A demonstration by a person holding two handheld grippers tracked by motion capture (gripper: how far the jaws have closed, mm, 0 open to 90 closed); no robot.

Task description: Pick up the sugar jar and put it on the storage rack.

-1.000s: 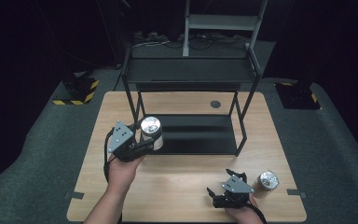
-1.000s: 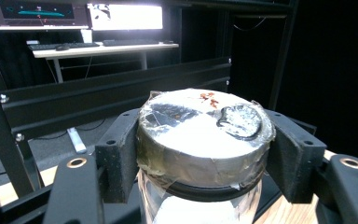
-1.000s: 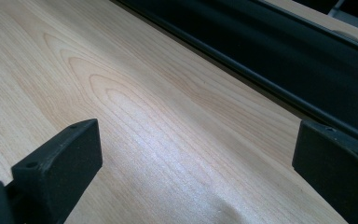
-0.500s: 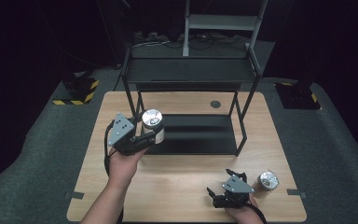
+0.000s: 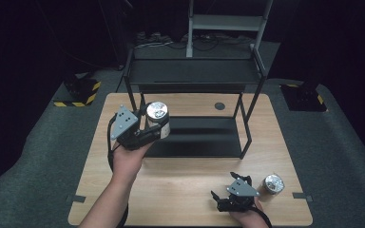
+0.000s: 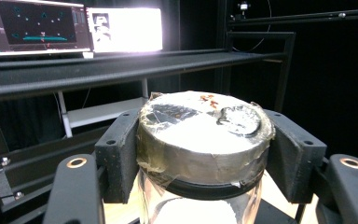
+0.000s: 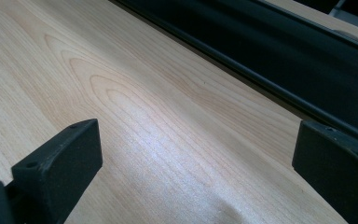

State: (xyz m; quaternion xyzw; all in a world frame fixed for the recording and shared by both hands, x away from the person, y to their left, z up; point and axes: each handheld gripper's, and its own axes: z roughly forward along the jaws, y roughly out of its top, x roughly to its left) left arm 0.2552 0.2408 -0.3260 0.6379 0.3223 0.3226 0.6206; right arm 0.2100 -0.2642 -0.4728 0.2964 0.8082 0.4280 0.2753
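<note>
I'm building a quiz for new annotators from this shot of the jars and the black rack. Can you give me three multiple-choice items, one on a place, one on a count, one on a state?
1. Where is the jar that no gripper holds?
A. On the rack's top shelf
B. On the table beside the right gripper
C. On the floor

2. How many foil-lidded jars are there?
A. One
B. Two
C. Four

3. How do the right gripper's jaws stand?
A. Apart, with nothing between them
B. Clamped on a jar
C. Clamped on a rack post

Key: 1 B, it stands on the table next to the right gripper. 2 B, one there and one held jar in the left gripper. 3 A, the right gripper view has bare wood between them.
</note>
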